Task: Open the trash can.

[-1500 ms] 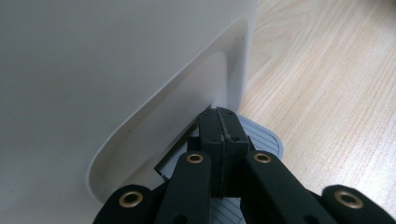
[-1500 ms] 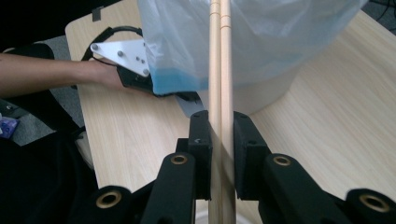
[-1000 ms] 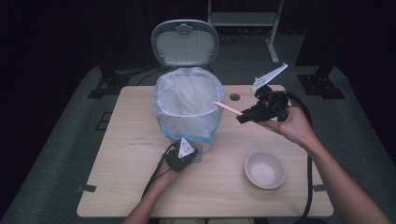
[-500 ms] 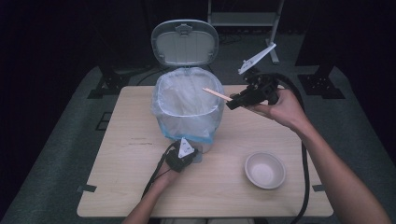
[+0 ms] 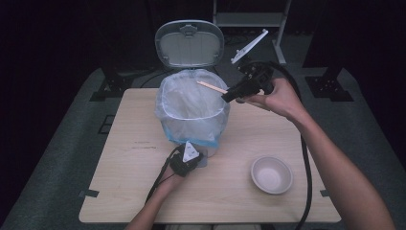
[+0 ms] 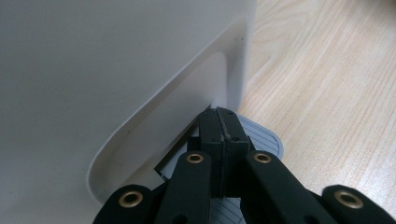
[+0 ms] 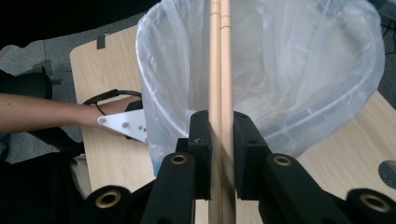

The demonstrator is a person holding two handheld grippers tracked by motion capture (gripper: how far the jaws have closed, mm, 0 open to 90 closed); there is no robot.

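Observation:
A white pedal bin [image 5: 191, 112] lined with a clear bag stands at the table's far middle, its lid [image 5: 189, 43] up. My right gripper [image 5: 226, 98] hovers at the bin's right rim, shut on a pair of wooden chopsticks [image 5: 210, 86] that reach out over the opening. In the right gripper view the chopsticks [image 7: 220, 70] run between the pads of that gripper [image 7: 219, 116], with the bag [image 7: 303, 70] below. My left gripper [image 5: 194, 160] is shut and rests on the grey pedal [image 6: 264, 137] at the bin's foot, its tips [image 6: 218, 112] against the white wall.
A pale empty bowl [image 5: 271, 174] sits on the wooden table [image 5: 119, 191] at the front right. A black cable trails from the right gripper past the table's right edge. A metal rack stands behind the bin on the dark floor.
My right gripper has risen and moved left toward the bin, bringing the chopsticks over the opening. The left gripper has stayed on the pedal.

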